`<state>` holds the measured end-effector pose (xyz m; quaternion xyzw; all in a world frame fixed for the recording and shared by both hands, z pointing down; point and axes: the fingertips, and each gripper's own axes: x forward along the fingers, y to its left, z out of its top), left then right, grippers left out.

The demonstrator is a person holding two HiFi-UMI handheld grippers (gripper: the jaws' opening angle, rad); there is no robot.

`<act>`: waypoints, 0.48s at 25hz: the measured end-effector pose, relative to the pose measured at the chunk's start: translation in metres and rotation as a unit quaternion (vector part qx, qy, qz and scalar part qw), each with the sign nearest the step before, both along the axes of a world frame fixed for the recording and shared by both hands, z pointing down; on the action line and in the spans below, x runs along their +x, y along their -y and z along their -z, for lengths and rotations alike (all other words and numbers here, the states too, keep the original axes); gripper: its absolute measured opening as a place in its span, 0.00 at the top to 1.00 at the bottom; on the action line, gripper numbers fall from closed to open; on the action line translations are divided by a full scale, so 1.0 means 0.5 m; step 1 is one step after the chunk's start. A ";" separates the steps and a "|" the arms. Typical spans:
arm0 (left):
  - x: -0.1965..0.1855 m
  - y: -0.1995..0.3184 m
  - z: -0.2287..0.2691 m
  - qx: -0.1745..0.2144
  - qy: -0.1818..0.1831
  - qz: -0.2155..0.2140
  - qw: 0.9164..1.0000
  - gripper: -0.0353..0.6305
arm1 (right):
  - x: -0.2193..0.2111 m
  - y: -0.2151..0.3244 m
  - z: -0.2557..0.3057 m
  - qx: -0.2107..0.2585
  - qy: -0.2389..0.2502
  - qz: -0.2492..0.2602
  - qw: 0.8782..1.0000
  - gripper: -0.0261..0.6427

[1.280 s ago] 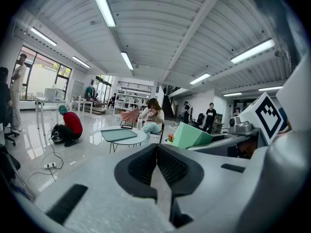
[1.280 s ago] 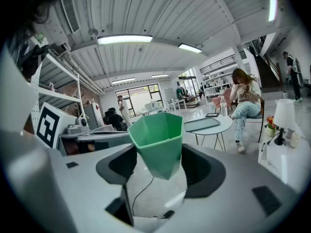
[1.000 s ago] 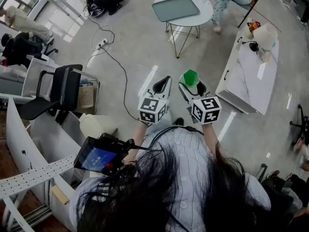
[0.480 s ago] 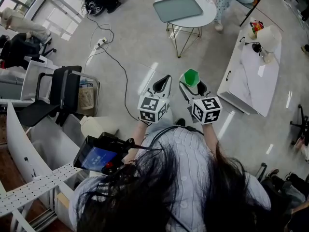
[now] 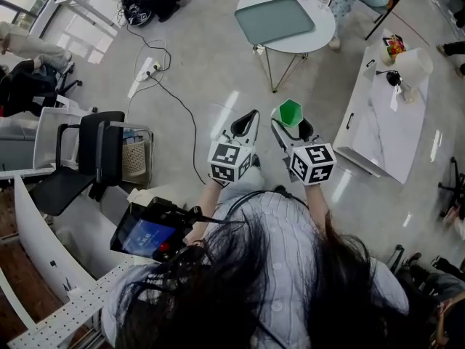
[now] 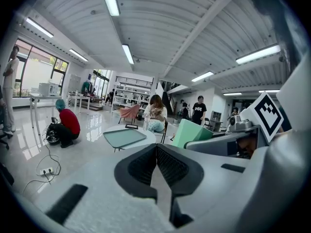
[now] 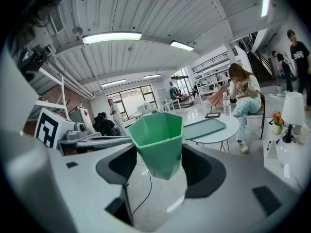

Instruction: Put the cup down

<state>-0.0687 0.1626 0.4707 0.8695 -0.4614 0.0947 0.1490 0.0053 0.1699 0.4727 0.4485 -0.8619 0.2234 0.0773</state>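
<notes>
right gripper [image 5: 290,126]: jaws clamped on the green cup [image 7: 158,142], one on each side of its lower half
cup: upright, mouth up, held in the air over the grey floor [image 5: 196,64], touching no table
left gripper [image 5: 245,124]: jaws pressed together, nothing between them; just beside the right gripper
round table [image 5: 320,35]: ahead of both grippers, well apart from the cup, a grey-green tray [image 5: 275,20] on it
long white table [image 5: 385,129]: right of the cup, a lamp [image 5: 414,67] at its far end
person [image 7: 243,98]: seated behind the round table
</notes>
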 end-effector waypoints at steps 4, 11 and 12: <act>-0.018 0.054 0.004 0.000 -0.004 -0.012 1.000 0.92 | -0.027 0.049 0.005 0.000 -0.002 -0.007 1.000 0.51; -0.056 0.122 0.008 0.004 -0.011 -0.028 1.000 0.92 | -0.058 0.110 0.008 0.000 -0.016 -0.024 1.000 0.51; -0.062 0.129 0.008 0.004 -0.012 -0.028 1.000 0.92 | -0.060 0.116 0.010 0.000 -0.018 -0.027 0.999 0.51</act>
